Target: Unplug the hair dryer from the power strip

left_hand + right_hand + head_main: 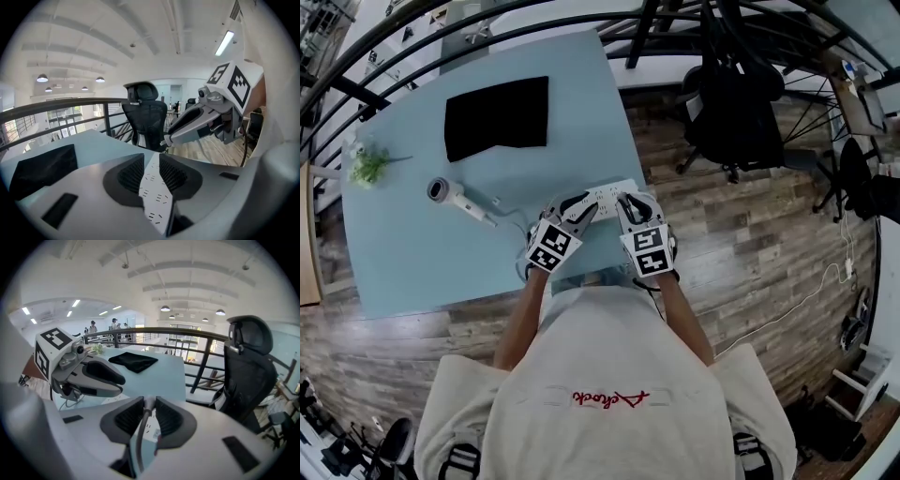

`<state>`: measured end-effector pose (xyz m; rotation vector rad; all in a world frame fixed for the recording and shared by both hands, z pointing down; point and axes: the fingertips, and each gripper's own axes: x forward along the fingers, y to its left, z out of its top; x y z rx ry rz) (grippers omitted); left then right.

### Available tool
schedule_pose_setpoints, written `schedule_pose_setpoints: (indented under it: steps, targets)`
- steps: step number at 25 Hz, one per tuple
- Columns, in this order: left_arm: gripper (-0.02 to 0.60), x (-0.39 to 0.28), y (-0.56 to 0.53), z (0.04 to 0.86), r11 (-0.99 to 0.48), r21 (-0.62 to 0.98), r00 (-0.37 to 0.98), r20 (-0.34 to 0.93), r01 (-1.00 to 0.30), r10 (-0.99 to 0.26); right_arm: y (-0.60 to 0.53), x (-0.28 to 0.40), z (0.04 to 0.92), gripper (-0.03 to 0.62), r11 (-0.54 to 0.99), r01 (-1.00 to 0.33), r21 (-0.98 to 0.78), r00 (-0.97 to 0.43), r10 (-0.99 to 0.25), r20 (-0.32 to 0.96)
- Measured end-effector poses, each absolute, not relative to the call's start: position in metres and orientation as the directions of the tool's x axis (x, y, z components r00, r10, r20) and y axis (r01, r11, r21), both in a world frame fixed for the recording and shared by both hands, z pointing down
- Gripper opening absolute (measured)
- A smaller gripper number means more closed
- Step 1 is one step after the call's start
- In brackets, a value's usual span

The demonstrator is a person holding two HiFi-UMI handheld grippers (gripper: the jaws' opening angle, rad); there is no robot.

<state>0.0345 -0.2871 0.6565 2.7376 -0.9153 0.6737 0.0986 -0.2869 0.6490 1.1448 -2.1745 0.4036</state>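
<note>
The white power strip (pixel 607 195) lies near the light-blue table's (pixel 412 253) front right corner. My left gripper (pixel 581 208) is shut on it: in the left gripper view the strip (pixel 154 192) fills the gap between the dark pads of that gripper (pixel 151 157). My right gripper (pixel 628 202) sits beside it on the strip's right part. In its own view this gripper (pixel 149 401) is shut on a grey-white plug cord (pixel 140 427), with the strip (pixel 153 431) just below. The hair dryer (pixel 455 195) lies to the left, its cord trailing towards the strip.
A black cloth (pixel 497 117) lies at the table's back and a small green plant (pixel 367 164) at its left edge. A black office chair (pixel 736 112) stands on the wood floor to the right. A dark railing (pixel 56 108) runs behind the table.
</note>
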Motion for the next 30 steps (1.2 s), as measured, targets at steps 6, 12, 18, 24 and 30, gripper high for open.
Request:
schedule_pose_setpoints:
  steps: [6, 12, 18, 24, 30]
  targets:
    - [0.018, 0.03, -0.282, 0.617, -0.739, 0.077, 0.711, 0.358, -0.669, -0.606, -0.282, 0.106, 0.62, 0.089, 0.557, -0.83, 0.007, -0.455, -0.685, 0.569]
    - [0.008, 0.034, -0.264, 0.587, -0.69, 0.118, 0.689, 0.287, -0.715, -0.665, -0.269, 0.124, 0.595, 0.087, 0.563, -0.826, -0.014, -0.5, -0.722, 0.478]
    - [0.008, 0.036, -0.255, 0.571, -0.631, 0.089, 0.628, 0.273, -0.771, -0.729, -0.256, 0.139, 0.579, 0.087, 0.598, -0.8, -0.041, -0.558, -0.717, 0.417]
    - [0.008, 0.046, -0.239, 0.563, -0.632, 0.075, 0.626, 0.267, -0.771, -0.733, -0.24, 0.146, 0.572, 0.086, 0.6, -0.799, -0.04, -0.564, -0.724, 0.398]
    - [0.008, 0.043, -0.216, 0.556, -0.666, 0.066, 0.661, 0.234, -0.743, -0.713, -0.214, 0.136, 0.566, 0.086, 0.576, -0.817, -0.014, -0.536, -0.751, 0.385]
